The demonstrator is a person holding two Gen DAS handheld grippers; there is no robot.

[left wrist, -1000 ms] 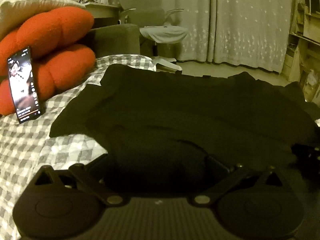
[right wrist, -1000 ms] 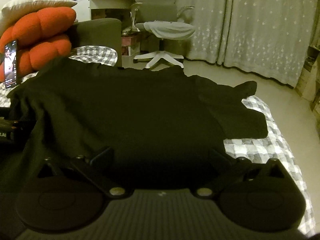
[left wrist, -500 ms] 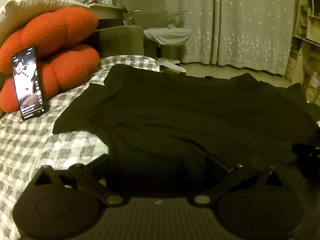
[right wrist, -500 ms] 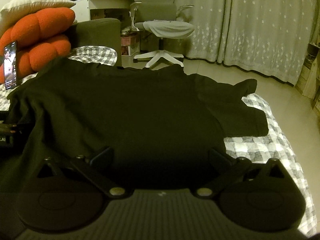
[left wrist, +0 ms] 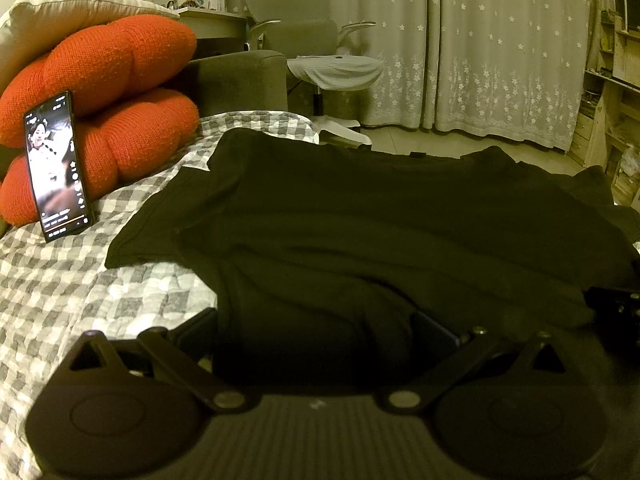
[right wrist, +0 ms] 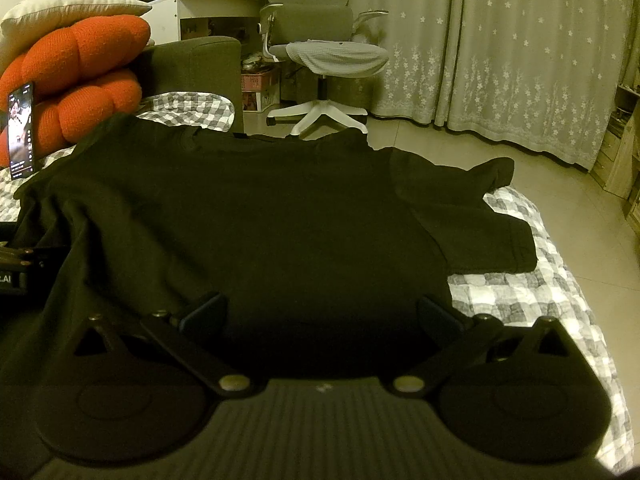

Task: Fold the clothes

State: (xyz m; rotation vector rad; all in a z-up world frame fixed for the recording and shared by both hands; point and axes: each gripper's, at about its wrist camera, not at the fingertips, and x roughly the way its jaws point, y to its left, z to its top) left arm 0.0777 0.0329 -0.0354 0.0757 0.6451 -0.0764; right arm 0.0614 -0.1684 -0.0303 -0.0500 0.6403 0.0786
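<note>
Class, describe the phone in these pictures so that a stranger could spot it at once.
Start at the checked bedcover, then look to the orange cushions at its left end. The phone stands upright against them, the only lit screen in the room.

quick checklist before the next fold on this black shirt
1. Black shirt spread on the checked bedcover: ok, though wrinkled near the left gripper.
2. Left gripper open: ok, jaws wide apart with cloth bunched between them.
3. Right gripper open: ok, jaws wide apart over the hem.
4. Either gripper pinching the hem: cannot tell, dark cloth hides the fingertips.
5. Both sleeves flat: ok for the sleeve on the right; the other sleeve lies out flat too.
6. Phone leaning on the orange cushion clear of the shirt: ok, apart from the sleeve, but close enough to watch.
</note>
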